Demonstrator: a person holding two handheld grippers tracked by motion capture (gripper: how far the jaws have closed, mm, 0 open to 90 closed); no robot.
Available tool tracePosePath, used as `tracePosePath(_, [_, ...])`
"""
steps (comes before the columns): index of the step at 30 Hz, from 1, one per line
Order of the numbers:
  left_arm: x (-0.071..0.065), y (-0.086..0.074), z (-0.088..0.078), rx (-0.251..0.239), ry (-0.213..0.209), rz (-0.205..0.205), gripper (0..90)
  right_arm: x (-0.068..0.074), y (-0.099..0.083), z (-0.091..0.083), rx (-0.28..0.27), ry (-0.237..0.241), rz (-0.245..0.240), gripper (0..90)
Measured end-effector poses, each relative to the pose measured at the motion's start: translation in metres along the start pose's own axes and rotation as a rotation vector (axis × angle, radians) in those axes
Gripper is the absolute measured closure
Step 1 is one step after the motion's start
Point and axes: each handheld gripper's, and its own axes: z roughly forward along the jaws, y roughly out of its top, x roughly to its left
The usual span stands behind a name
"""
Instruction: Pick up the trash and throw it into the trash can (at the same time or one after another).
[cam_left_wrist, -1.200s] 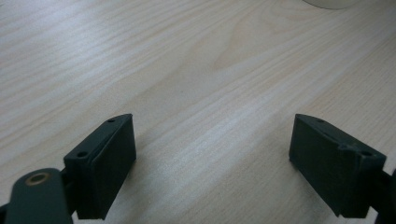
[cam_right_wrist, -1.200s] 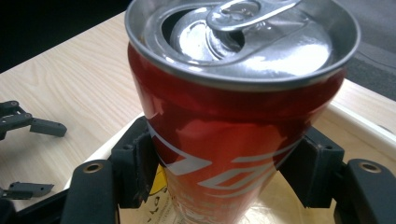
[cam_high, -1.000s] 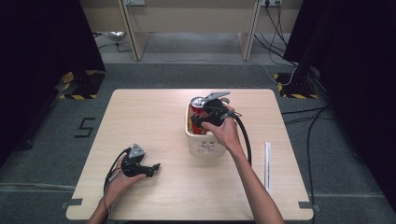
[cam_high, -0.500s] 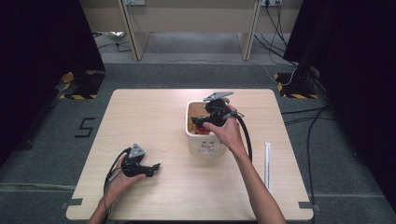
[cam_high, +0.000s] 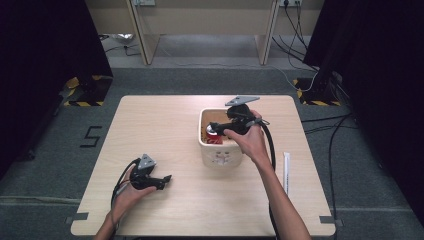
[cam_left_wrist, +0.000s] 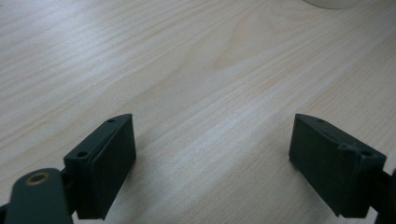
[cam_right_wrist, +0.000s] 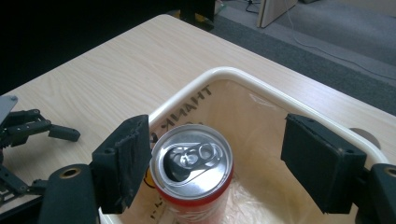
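Your right gripper (cam_right_wrist: 215, 154) has lifted slightly, its fingers just opening wide off the red can (cam_right_wrist: 192, 171), now upright in the white bin (cam_high: 220, 155) (left gripper (cam_left_wrist: 212, 163) wide on the tabletop (cam_high: 165, 125)).

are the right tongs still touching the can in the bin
Cannot tell. In the right gripper view the right tongs stand wide, with a clear gap at one pad, but the other pad overlaps the can's edge.

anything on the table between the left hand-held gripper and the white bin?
Nothing. High view: bare wood runs from the left hand-held gripper to the white bin. Left gripper view shows the same bare table ahead of its open jaws.
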Motion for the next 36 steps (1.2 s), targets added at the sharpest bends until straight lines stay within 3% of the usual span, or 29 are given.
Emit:
tracePosePath(6, [0.000,0.000,0.000,0.000,0.000,0.000,14.1,-0.002,-0.005,-0.020,-0.021,-0.027,-0.018,24.8])
tracePosePath(21, [0.000,0.000,0.000,0.001,0.002,0.001,14.1,-0.011,-0.036,-0.076,-0.062,-0.093,0.012,27.1])
tracePosePath(28, [0.000,0.000,0.000,0.001,0.002,0.002,14.0,-0.021,-0.072,-0.109,-0.059,-0.135,0.052,28.2])
tracePosePath(32, [0.000,0.000,0.000,0.001,0.003,0.002,13.9,-0.025,-0.088,-0.121,-0.060,-0.154,0.082,28.4])
tracePosePath(36, [0.000,0.000,0.000,0.002,0.003,0.002,13.9,-0.033,-0.106,-0.129,-0.053,-0.202,0.107,28.5])
